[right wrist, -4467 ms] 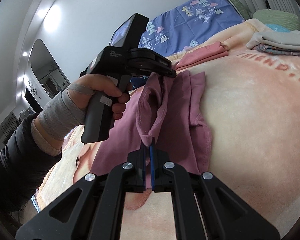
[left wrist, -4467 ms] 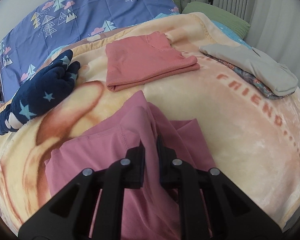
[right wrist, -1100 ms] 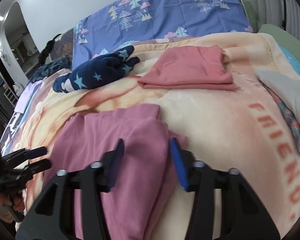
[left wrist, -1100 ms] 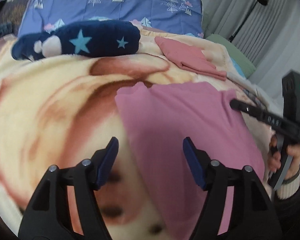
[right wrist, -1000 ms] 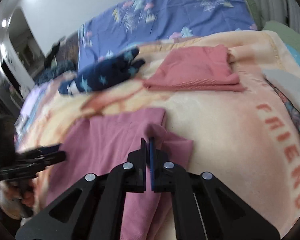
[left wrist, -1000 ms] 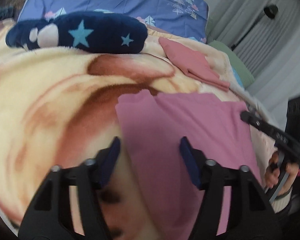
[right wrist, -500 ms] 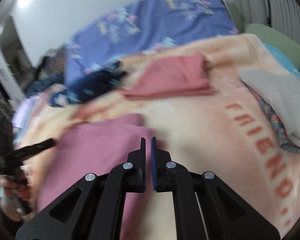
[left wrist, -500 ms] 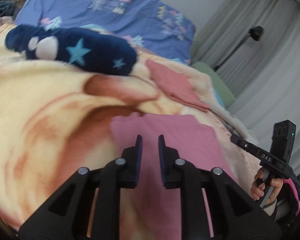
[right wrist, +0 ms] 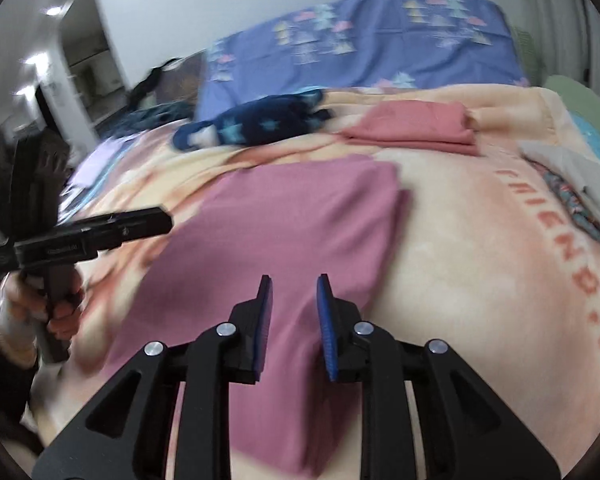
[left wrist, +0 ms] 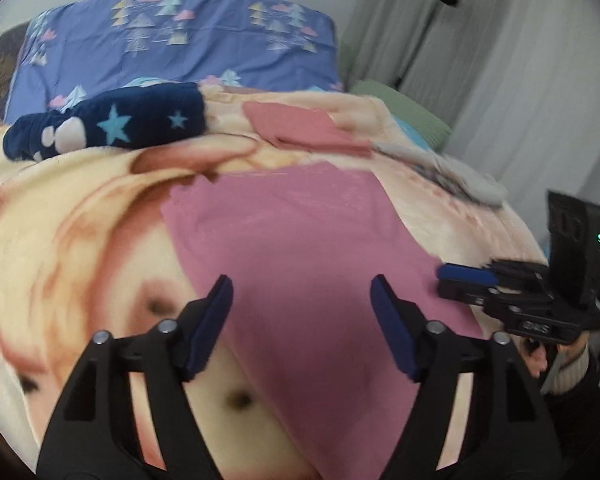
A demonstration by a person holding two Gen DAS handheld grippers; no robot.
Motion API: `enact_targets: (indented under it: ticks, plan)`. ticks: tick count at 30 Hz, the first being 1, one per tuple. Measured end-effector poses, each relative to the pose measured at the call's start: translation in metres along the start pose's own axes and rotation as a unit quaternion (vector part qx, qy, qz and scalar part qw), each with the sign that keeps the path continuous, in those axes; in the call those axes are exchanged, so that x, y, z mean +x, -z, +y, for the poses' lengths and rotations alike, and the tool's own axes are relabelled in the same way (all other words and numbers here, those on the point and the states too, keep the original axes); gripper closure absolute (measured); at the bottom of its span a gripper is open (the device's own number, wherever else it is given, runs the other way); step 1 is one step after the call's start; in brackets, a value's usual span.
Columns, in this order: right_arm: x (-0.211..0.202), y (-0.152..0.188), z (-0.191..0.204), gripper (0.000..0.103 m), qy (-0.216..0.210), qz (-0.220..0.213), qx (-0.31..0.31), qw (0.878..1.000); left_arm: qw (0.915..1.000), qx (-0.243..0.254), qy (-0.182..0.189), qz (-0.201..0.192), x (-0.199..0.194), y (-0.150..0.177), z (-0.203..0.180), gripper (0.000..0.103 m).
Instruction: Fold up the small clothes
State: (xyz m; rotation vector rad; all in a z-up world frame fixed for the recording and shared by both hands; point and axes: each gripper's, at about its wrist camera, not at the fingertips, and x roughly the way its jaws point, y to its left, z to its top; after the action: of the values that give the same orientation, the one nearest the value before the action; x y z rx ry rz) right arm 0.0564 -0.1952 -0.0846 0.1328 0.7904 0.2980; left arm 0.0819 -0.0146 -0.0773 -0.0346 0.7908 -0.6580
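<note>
A mauve-pink garment (left wrist: 300,248) lies folded flat on the cream blanket (left wrist: 80,240). My left gripper (left wrist: 300,284) hovers over its near part. Its jaws are opening wide, with nothing pinched between them. In the right wrist view the same garment (right wrist: 292,220) spreads under my right gripper (right wrist: 294,282), whose blue pads are parting and stand clear of the cloth. The right gripper (left wrist: 452,282) also shows at the garment's right edge, held by a hand. The left gripper (right wrist: 162,220) appears at the garment's left side.
A navy star-print plush garment (left wrist: 112,128) and a folded salmon piece (left wrist: 300,128) lie at the back of the blanket. Grey and patterned folded clothes (right wrist: 572,176) sit at the right. A blue printed pillow (left wrist: 180,44), a green pillow (left wrist: 404,112) and curtains lie beyond.
Both grippers were shut on the pink garment half a second ago. Both have now let go and opened, and have drawn back. The garment now lies flatter.
</note>
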Motion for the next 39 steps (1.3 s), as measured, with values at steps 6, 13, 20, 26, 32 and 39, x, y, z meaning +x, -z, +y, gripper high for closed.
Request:
enact_targets:
  ticks: [6,13,20,26,32,39]
  plan:
    - [0.011,0.031,0.004,0.075,0.054,0.050,-0.001,0.997,0.9960,0.001,-0.044,0.078,0.026,0.038,-0.004,0.021]
    - [-0.016,0.006,-0.017,0.057,0.061,0.011,0.054,0.997,0.9976,-0.025,-0.048,0.044,0.007,0.019,0.000,0.021]
    - [0.006,-0.010,-0.054,0.053,0.030,0.044,0.144,0.988,0.9967,-0.020,-0.044,0.065,0.032,0.010,-0.002,0.012]
    - [0.027,-0.010,-0.062,0.048,0.000,0.058,0.159,0.986,0.9960,-0.040,-0.032,0.073,0.049,0.005,0.014,0.009]
    - [0.040,-0.020,-0.065,0.048,-0.025,0.063,0.139,0.988,0.9951,-0.063,-0.006,0.076,0.062,-0.002,0.030,0.007]
    - [0.065,-0.035,-0.069,0.048,-0.056,0.080,0.129,0.987,0.9938,-0.074,0.009,0.082,0.076,-0.014,0.038,0.006]
